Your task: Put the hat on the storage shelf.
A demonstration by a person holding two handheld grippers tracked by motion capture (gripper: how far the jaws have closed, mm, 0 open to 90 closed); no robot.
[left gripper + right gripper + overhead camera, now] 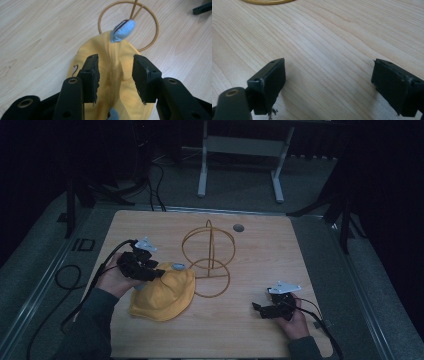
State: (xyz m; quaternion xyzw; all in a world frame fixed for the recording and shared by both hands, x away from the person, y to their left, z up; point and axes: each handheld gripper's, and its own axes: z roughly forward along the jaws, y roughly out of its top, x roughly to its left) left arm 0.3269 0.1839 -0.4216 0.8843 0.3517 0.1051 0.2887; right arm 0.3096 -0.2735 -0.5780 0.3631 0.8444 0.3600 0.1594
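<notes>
Our left hand-held gripper [115,75] hangs over the yellow cap [162,295], jaws apart, perhaps just clear of it; cap lies on the desk [260,245] beside the wire stand [208,257]. Right hand-held gripper [328,85] gapes, empty.

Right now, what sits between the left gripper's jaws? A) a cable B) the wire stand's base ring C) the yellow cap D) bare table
C: in the left gripper view the left gripper has its jaws open on either side of the yellow cap, pads apart from the fabric; the wire stand is beyond it.
</notes>
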